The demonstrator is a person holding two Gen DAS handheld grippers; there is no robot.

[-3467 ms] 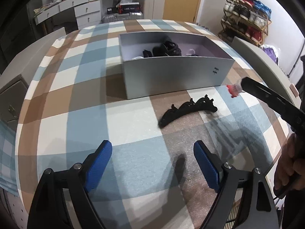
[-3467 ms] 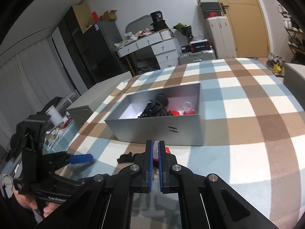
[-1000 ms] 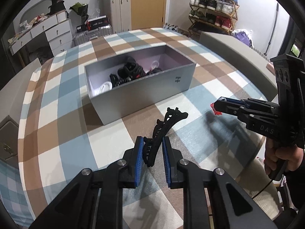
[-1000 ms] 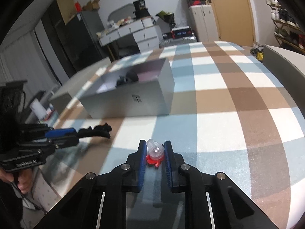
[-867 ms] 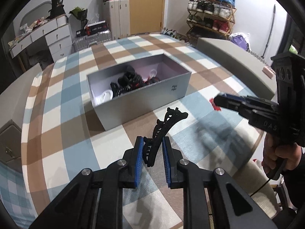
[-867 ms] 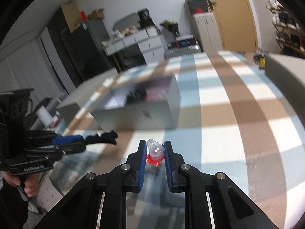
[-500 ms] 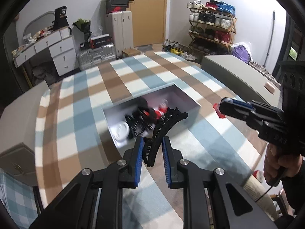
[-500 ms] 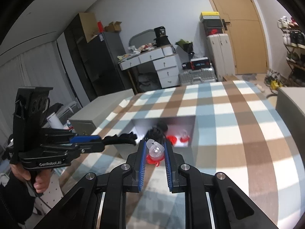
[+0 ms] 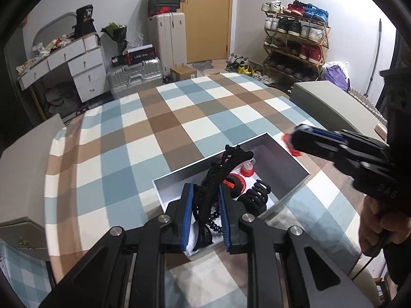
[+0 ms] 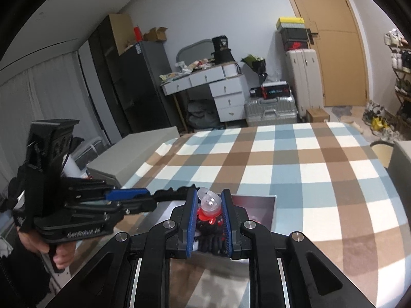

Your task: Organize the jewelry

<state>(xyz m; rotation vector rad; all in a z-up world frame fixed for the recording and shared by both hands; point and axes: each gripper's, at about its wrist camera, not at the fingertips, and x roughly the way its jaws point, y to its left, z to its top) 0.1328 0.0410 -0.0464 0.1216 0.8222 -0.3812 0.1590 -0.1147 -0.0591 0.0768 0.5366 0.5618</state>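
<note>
Checked tablecloth point(image 9: 143, 138) — left tongs point(image 9: 204, 206) clamping long black toothed clip point(image 9: 218, 177), right tongs point(image 10: 209, 214) red-and-clear trinket point(image 10: 208, 206).

- The left wrist camera sits just behind the left gripper point(image 9: 205, 206). It looks down steeply, close above the open grey box point(image 9: 287, 197) on the checked table point(image 9: 154, 133).
- The right wrist camera sits just behind the right gripper point(image 10: 209, 217). It looks less steeply, across the table toward the white desk point(image 10: 218, 87) and the door point(image 10: 334, 51).
- Both views show the box, the table, the door and the suitcases point(image 9: 167, 41).
- Each camera sees the other gripper at its side.
</note>
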